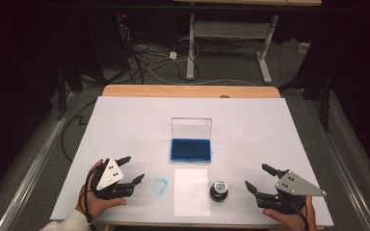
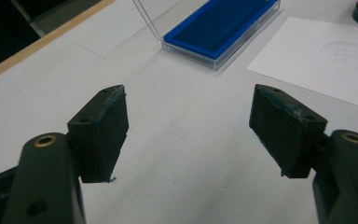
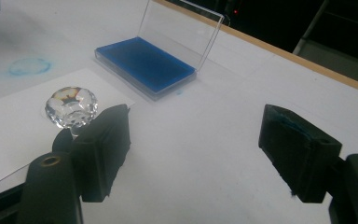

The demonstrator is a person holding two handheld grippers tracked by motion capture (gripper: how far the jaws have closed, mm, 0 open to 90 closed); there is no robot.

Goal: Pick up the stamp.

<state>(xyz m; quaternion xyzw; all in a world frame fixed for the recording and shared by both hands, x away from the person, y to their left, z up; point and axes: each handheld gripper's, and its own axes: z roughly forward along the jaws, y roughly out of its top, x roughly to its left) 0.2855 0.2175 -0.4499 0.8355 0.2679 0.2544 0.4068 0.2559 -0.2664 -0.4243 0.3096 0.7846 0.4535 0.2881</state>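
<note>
A blue ink pad [image 1: 191, 149] lies in a clear case with its lid [image 1: 191, 128] standing upright, at the middle of the white board. In front of it is a white paper sheet [image 1: 191, 191] bearing a faint round mark. A stamp with a crystal knob [image 1: 218, 189] stands upright on the sheet's right edge. My left gripper [image 1: 134, 168] is open on the board left of the sheet, nothing between its jaws [image 2: 189, 126]. My right gripper [image 1: 256, 176] is open just right of the stamp [image 3: 71, 107], apart from it, with bare board between its jaws [image 3: 196, 149].
A blue ink smudge [image 1: 160, 186] marks the board between the left gripper and the sheet. The white board [image 1: 125, 120] lies on a wooden table whose far edge [image 1: 188, 90] shows behind it. Cables and a desk frame [image 1: 231, 43] are on the floor beyond.
</note>
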